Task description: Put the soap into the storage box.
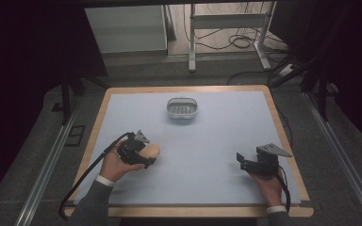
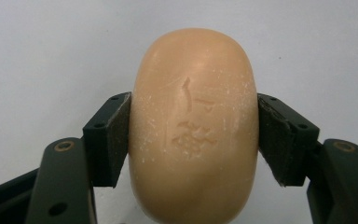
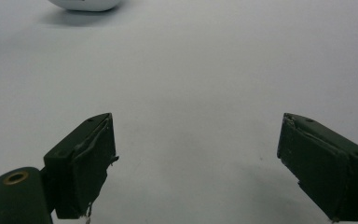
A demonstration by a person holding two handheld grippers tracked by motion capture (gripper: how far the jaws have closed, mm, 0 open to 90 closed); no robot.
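Peach-coloured oval soap bar (image 2: 193, 128) sits clamped between the left gripper (image 1: 136, 149) jaws at eight o'clock on the tabletop (image 1: 217, 141); right gripper (image 3: 196, 163) jaws stand apart.

soap bar (image 2: 193, 126) — waxy, matt, embossed | table (image 1: 217, 150) — matt top, wood edge

A wood-edged table (image 1: 273, 113) with a pale mat carries a soap dish (image 1: 182, 109).

Wood-edged table (image 1: 283, 136), grey floor (image 1: 339, 188), white metal frame (image 1: 226, 21), dim surroundings.
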